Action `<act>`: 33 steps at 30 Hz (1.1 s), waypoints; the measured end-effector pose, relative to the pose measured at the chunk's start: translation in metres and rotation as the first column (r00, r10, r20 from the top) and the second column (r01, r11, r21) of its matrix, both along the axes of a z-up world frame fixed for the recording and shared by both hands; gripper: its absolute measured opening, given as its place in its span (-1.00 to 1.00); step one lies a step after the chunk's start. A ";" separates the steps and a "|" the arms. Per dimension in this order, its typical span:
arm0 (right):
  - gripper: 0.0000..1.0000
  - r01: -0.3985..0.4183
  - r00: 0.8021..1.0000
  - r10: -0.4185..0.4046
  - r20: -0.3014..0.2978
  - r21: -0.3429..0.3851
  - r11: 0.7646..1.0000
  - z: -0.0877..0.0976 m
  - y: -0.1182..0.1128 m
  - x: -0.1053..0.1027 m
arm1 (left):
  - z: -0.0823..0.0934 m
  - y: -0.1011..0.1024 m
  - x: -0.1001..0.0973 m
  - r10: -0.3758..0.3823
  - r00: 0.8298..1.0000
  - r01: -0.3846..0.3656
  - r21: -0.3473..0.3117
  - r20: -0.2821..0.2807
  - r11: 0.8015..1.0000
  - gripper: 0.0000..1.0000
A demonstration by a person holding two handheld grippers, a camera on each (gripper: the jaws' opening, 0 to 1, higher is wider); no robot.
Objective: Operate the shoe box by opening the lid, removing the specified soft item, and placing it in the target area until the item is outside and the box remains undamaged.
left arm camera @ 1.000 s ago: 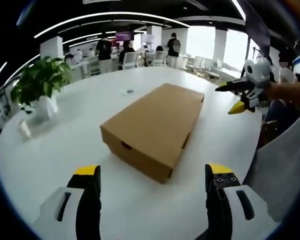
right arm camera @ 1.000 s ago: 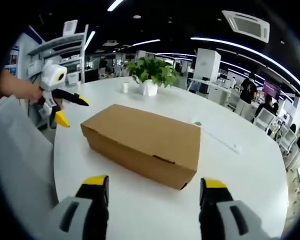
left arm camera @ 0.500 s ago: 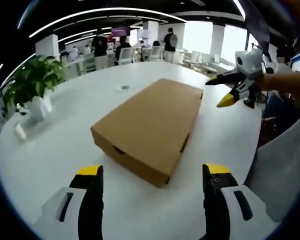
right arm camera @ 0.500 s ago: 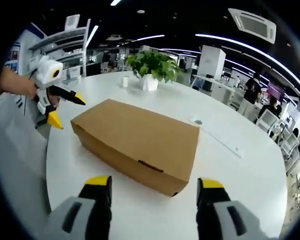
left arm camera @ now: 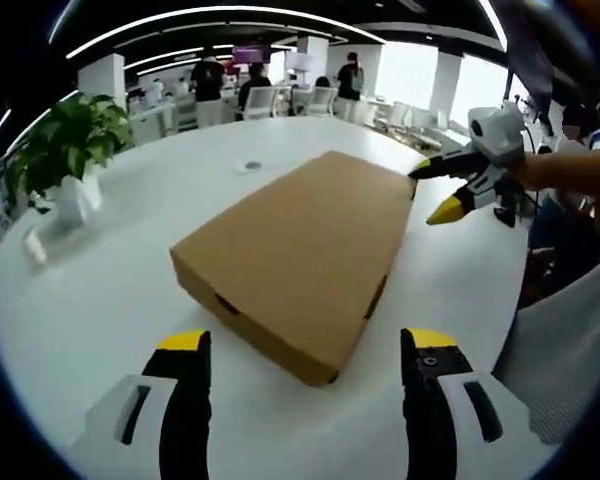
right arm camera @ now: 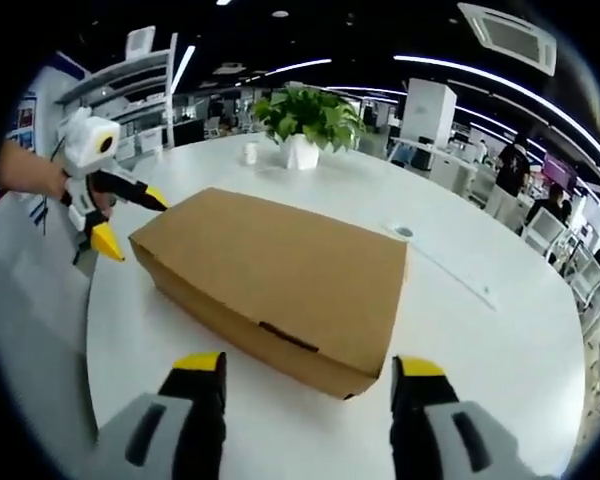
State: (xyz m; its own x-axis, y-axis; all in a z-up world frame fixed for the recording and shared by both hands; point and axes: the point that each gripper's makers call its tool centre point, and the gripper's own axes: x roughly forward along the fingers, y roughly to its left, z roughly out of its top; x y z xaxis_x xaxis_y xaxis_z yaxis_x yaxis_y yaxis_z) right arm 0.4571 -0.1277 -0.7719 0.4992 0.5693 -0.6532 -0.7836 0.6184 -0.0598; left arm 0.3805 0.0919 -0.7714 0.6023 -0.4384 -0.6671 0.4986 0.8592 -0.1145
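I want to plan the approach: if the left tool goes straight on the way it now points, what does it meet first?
Most likely the closed cardboard shoe box: its near corner lies just beyond the open left tool, between the jaws' lines. Depth is hard to judge, but nothing else on the white table lies between.

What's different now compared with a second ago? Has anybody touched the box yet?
Both grippers have closed in on the shoe box: it looms larger in both views, and the right gripper and left gripper sit nearer its ends. Nothing has been grasped. Jaws remain open, lid shut, and the potted plant is unmoved.
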 end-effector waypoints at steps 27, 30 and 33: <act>0.36 0.010 0.999 -0.008 -0.037 0.049 0.999 -0.012 0.013 0.015 | -0.016 -0.013 0.012 0.156 0.987 -0.157 -0.039 -0.022 0.987 0.46; 0.36 0.010 0.999 -0.008 -0.037 0.051 0.999 -0.012 0.013 0.015 | -0.016 -0.012 0.014 0.161 0.987 -0.161 -0.037 -0.013 0.986 0.44; 0.37 0.012 0.999 -0.010 -0.037 0.052 0.999 -0.012 0.013 0.015 | -0.016 -0.013 0.015 0.162 0.987 -0.162 -0.039 -0.014 0.986 0.47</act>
State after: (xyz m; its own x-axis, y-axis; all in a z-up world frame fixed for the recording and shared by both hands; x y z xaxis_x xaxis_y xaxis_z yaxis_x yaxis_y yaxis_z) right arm 0.4716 -0.1145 -0.7839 0.4819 0.5979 -0.6405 -0.7777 0.6286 0.0017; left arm 0.3953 0.0789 -0.7879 0.6604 -0.3623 -0.6577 0.3519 0.9231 -0.1551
